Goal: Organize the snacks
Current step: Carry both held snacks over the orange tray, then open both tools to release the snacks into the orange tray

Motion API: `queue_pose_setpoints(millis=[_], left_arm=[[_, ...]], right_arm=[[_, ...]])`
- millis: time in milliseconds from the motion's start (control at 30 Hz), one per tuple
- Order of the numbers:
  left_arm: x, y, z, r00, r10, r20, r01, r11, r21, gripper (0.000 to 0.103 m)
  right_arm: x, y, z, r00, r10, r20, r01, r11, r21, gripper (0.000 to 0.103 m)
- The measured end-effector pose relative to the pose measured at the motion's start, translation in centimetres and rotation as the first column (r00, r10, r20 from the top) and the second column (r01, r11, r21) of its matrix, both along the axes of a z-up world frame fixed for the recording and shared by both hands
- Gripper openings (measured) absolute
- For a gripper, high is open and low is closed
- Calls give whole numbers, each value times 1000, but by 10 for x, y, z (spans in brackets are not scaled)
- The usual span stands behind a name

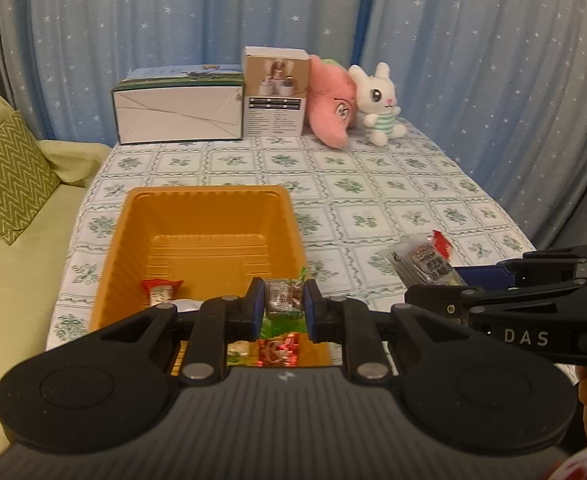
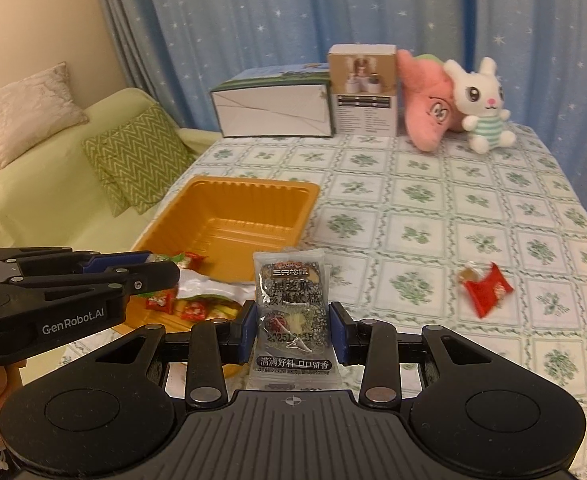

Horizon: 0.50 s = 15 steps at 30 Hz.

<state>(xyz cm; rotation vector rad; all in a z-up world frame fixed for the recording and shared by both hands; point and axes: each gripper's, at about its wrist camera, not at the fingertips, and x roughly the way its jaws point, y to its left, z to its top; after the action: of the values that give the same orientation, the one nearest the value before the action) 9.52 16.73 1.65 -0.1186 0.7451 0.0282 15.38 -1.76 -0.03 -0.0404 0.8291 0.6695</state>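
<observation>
An orange plastic tray sits on the floral tablecloth, with several wrapped snacks at its near end. My left gripper is shut on a small green-wrapped candy above the tray's near end; it also shows at the left of the right wrist view. My right gripper is shut on a clear packet of dark sesame cake, just right of the tray; it also shows in the left wrist view. A red snack packet lies on the cloth to the right.
At the table's back stand a white and green box, a small brown product box, a pink plush and a white rabbit plush. A green sofa with cushions is left of the table. Blue curtains hang behind.
</observation>
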Motion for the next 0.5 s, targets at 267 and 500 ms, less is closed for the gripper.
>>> queue_pose_setpoints(millis=[267, 500], left_arm=[[5, 33, -7, 999, 29, -16, -29, 999, 21, 18], [15, 60, -20, 998, 41, -47, -40, 999, 16, 18]], right_arm=[[11, 29, -7, 1000, 23, -19, -23, 999, 26, 38], [21, 51, -17, 998, 40, -41, -39, 999, 38, 38]])
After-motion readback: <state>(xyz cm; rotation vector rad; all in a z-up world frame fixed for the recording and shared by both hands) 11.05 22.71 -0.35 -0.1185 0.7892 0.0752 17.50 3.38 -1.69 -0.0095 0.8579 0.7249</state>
